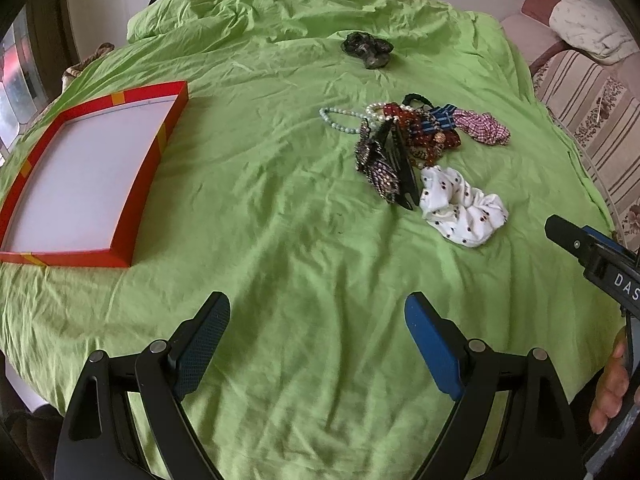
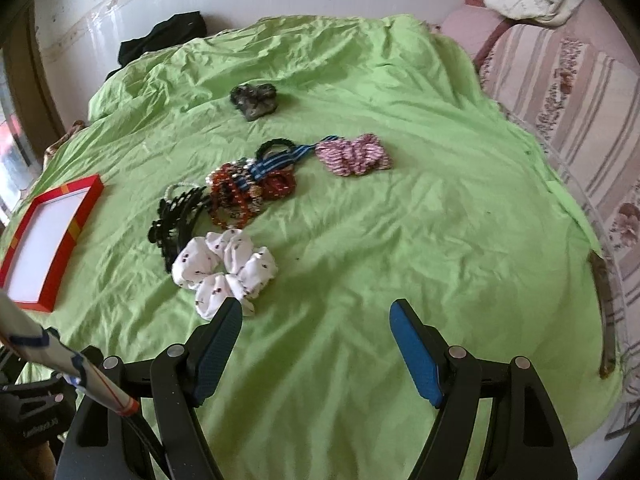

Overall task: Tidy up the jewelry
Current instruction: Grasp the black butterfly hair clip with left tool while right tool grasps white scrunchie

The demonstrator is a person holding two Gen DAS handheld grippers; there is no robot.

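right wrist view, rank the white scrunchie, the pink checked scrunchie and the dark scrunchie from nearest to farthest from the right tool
1. White dotted scrunchie: just ahead of the right tool, by its left finger.
2. Pink checked scrunchie: mid-bed, at the right end of the pile.
3. Dark scrunchie: alone, farthest up the green sheet.

I see a bed sheet (image 1: 280, 240) of matt, creased green cloth, and on it a soft white fabric scrunchie (image 2: 224, 268) beside glossy beads (image 1: 340, 118). The red box (image 1: 120, 240) looks like smooth card — my jaws carry textured blue pads (image 2: 416, 356).
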